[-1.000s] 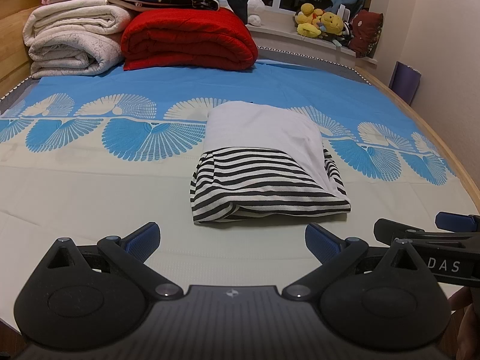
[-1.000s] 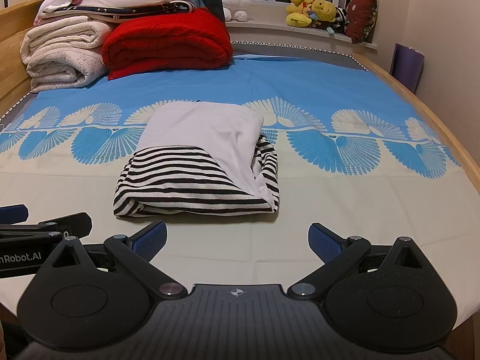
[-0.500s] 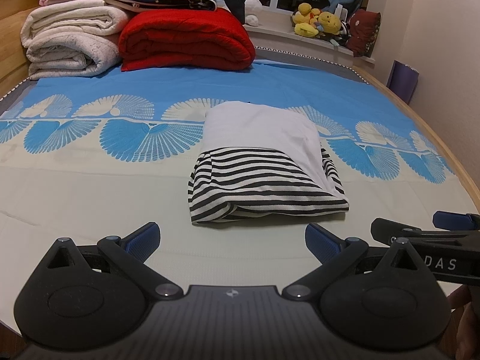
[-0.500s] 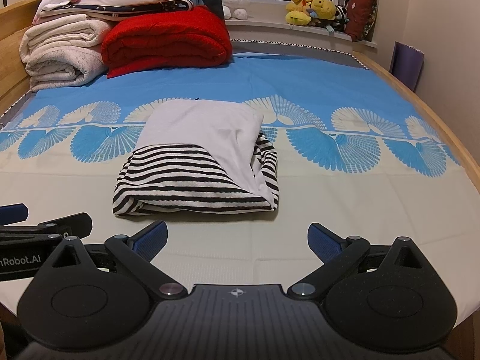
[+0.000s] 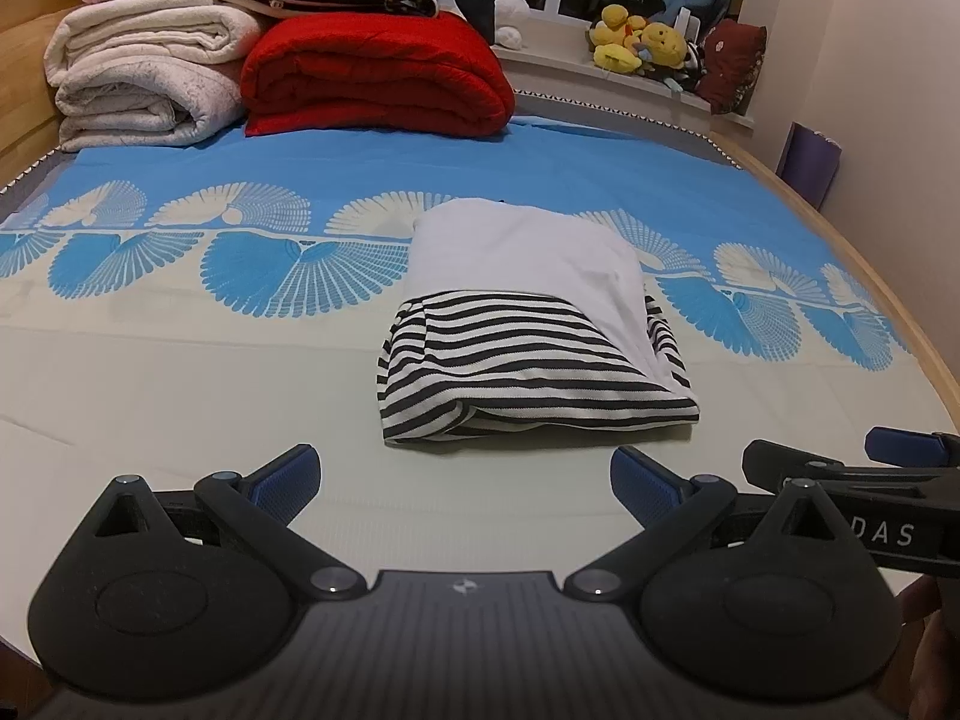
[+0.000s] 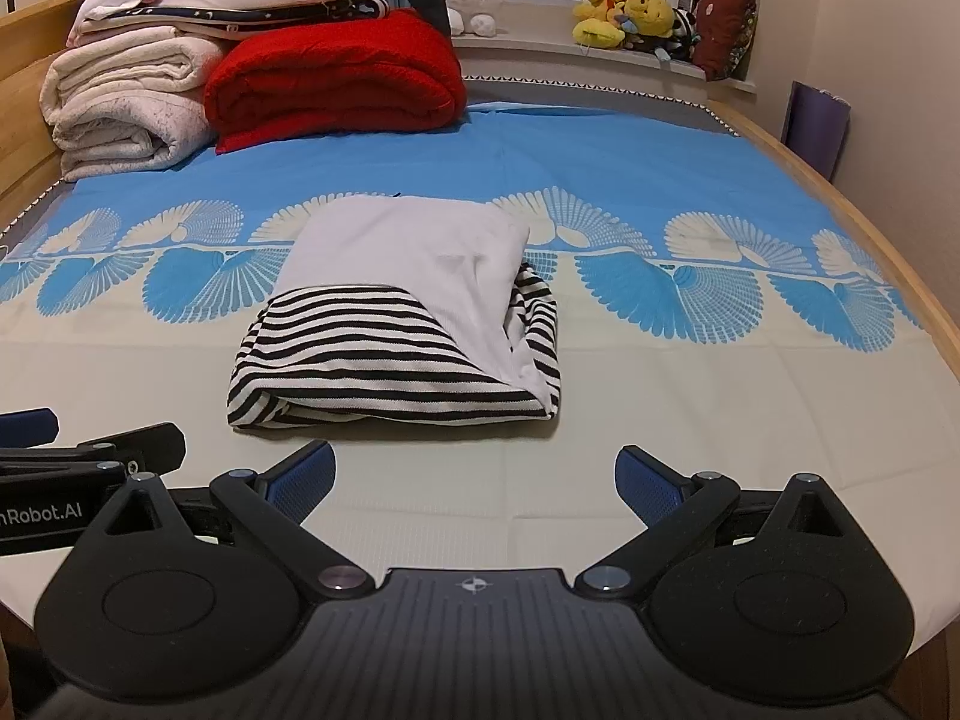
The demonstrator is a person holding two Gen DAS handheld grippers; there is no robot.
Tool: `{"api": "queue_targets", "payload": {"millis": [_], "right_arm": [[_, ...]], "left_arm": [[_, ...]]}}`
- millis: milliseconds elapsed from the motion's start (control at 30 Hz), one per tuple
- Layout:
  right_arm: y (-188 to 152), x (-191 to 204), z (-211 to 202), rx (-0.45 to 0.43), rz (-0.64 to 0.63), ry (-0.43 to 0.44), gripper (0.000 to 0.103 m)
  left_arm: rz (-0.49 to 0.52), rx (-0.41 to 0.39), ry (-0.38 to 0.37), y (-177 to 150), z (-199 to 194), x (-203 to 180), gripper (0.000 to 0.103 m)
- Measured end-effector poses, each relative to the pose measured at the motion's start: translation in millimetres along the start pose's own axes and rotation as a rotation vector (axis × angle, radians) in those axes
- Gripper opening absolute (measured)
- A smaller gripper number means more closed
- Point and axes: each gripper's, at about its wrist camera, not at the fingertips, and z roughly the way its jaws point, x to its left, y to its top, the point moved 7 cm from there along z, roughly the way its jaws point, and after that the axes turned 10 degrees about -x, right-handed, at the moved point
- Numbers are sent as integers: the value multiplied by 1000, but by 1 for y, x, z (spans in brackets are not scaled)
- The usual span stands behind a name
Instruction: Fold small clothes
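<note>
Blue-and-cream patterned bed sheet (image 5: 180, 384) carries the folded black-and-white striped garment with a white panel (image 5: 528, 324) at its centre, flat and compact. Your left tool (image 5: 465, 471) and right tool (image 6: 474, 471) both hover near its front edge, spread wide, holding nothing, apart from the cloth. Folded red blanket (image 6: 336, 78) lies at the headboard end beside rolled cream blankets (image 6: 120, 108).
</note>
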Motion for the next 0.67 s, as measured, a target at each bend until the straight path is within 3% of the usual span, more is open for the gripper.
{"api": "queue_targets", "payload": {"millis": [667], "right_arm": [[0, -1, 1, 3, 2, -2, 99]], "left_arm": [[4, -3, 1, 0, 0, 2, 103]]}}
